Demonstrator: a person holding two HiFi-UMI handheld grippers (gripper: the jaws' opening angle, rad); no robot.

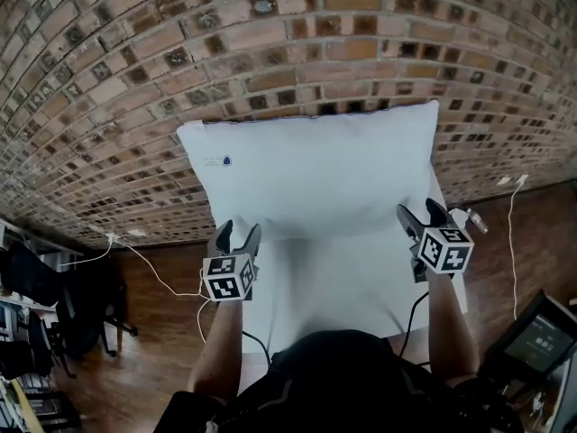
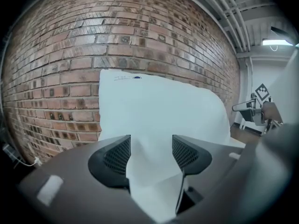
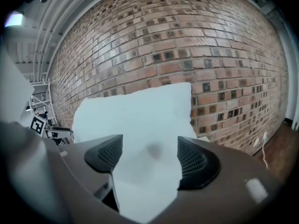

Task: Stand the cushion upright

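The cushion leans upright against the brick wall, and with the left gripper and right gripper both gaping and holding nothing, its soft bottom edge could slide out and drop it flat.

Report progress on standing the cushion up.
Done: the cushion stands on its long edge on the table, leaning against the brick wall. In hand: the left gripper and right gripper sit at its lower corners, fingers apart, seemingly not pinching. Left: back both off and check it stays up.
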